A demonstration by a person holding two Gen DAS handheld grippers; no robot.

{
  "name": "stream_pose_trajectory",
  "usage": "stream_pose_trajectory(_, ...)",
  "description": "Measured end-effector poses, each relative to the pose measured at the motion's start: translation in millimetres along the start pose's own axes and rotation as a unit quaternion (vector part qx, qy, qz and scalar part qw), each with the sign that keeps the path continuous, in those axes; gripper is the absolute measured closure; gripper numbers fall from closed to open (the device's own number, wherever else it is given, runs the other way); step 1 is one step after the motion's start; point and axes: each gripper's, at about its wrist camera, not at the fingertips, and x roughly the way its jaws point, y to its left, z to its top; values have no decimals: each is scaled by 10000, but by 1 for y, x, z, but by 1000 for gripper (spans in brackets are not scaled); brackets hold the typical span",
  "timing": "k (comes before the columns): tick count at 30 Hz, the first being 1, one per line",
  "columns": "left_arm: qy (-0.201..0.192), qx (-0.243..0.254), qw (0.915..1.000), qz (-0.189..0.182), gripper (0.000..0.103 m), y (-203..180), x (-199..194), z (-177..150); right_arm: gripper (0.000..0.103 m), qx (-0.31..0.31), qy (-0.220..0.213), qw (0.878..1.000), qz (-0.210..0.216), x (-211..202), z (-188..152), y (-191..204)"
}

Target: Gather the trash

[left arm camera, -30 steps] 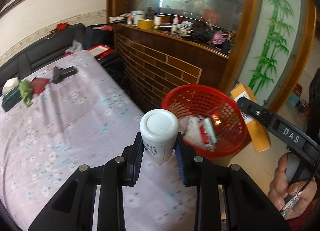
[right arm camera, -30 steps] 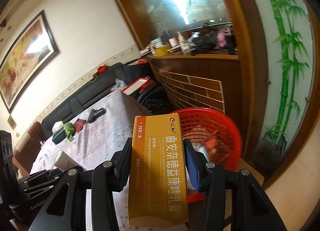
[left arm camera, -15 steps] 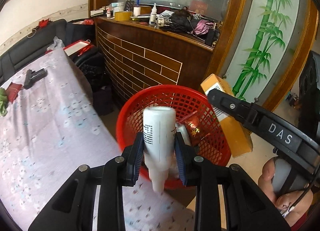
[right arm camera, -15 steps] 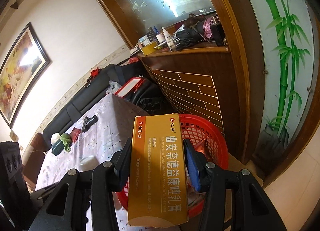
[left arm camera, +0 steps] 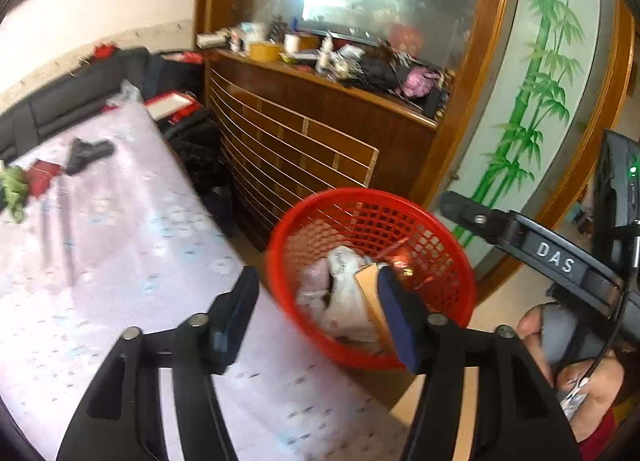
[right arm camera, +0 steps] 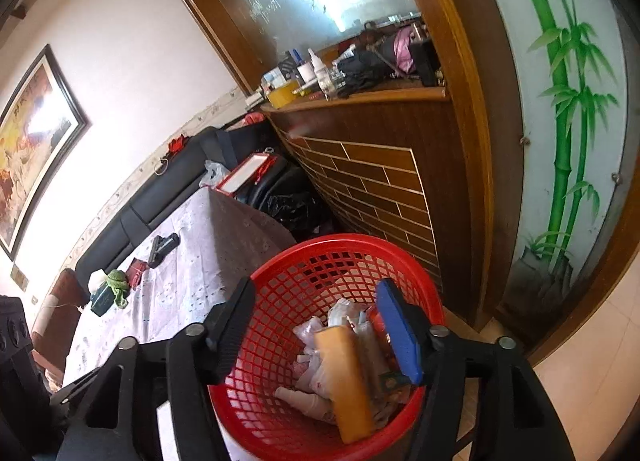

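Note:
A red mesh basket [right arm camera: 280,273] stands on the floor at the table's corner. Inside it lie the yellow box [right arm camera: 344,373], a white bottle [right arm camera: 304,401] and crumpled wrappers. My right gripper [right arm camera: 318,321] hangs over the basket, its jaws opening and holding nothing. My left gripper [left arm camera: 316,313] is over the table edge beside the basket [left arm camera: 280,261], jaws also opening, empty. The yellow box [left arm camera: 366,285] shows behind its right pad. A finger [left arm camera: 480,217] of the right gripper and the hand [left arm camera: 536,329] holding it appear on the right.
The table has a lilac flowered cloth [left arm camera: 120,261] with a black object [left arm camera: 86,153], a red pouch [left arm camera: 44,175] and a green thing [left arm camera: 14,189] at its far end. A cluttered wooden counter [left arm camera: 320,129] and black bags [right arm camera: 288,201] stand behind the basket.
Both grippers have opened. The white bottle left the left gripper and the yellow box left the right one; both now lie in the basket. The left view swung back toward the table.

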Motion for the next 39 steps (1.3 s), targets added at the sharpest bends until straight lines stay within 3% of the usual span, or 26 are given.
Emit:
stream_pose_trajectory(5,-451,166,9979,445,17,12,-44,-22,9,-531,-451,9953,-671,-34,-16,29)
stream_pose_trajectory(8,-583,196,9965,567,11,21,-68,-39,1,-901,-791,9821,-1456,-54,-36,53)
stream_pose_trajectory(14,-769,243,9890,1243,4,43,-110,-80,0,-1116,-1111,9695,-1878,-86,-79,82)
stream_pose_trajectory(18,-999,214,9723,2100,2,59,-140,-114,0,-1305,-1202,9624,-2056,-99,-107,99)
stream_pose_trajectory(21,-937,238,9640,2478,0,66,-152,-132,0,-1224,-1325,9628,-2012,-110,-128,107)
stream_pose_trajectory(25,-691,90,9642,2558,0,77,-163,-150,0,-1173,-1333,9670,-1828,-115,-148,118)
stream_pose_trajectory(30,-658,-193,9653,2521,0,83,-175,-166,0,-1406,-1279,9657,-1769,-114,-162,134)
stream_pose_trajectory(33,-656,-72,9627,2623,0,78,-171,-167,0,-1476,-1312,9648,-1735,-115,-166,138)
stream_pose_trajectory(36,-548,-113,9688,2414,0,79,-163,-167,0,-1557,-1317,9628,-1773,-113,-168,139)
stream_pose_trajectory(39,-544,-157,9675,2464,0,80,-159,-168,0,-1539,-1327,9627,-1787,-113,-169,138)
